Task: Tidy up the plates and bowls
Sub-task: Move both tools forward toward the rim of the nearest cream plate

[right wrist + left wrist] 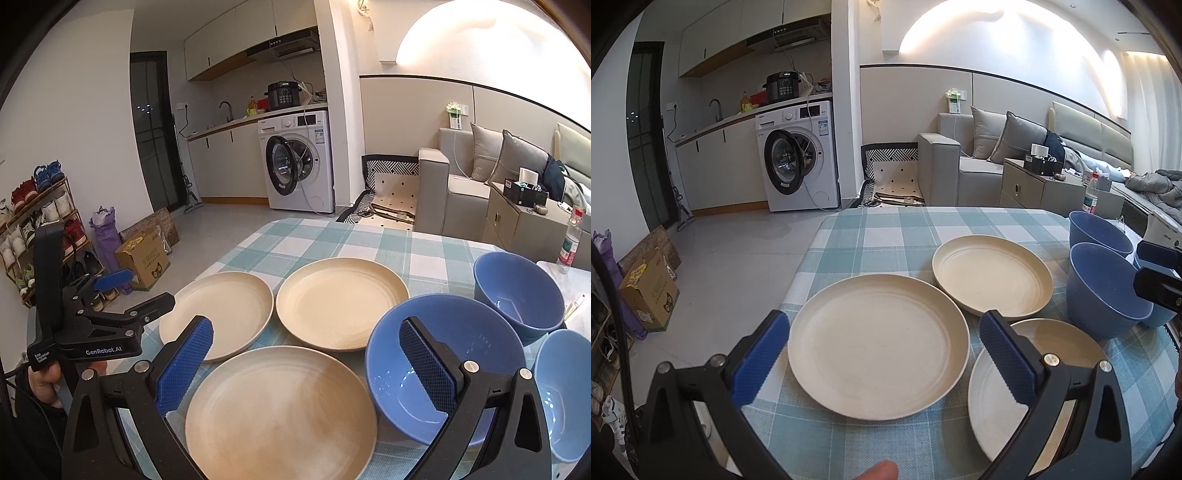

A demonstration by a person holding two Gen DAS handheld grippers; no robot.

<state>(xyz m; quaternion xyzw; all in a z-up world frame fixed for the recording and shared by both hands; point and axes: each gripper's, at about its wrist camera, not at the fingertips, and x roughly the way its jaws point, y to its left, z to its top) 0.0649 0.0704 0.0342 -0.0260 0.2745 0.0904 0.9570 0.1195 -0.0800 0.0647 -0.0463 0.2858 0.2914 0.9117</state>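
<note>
The left tongs (882, 354) hang wide open and empty above the nearest cream plate (877, 350), which lies on the checked worktop (871, 236). The right tongs (304, 363), likewise spread and holding nothing, hover over a second plate (280, 410), with a blue bowl (443, 358) just beside it. A third plate (341, 302) lies farther back. Two more bowls (517, 295) (565, 391) crowd the right edge, perhaps touching. Beyond stand a washing machine (798, 158), sofa (964, 162) and shoe rack (37, 229).
</note>
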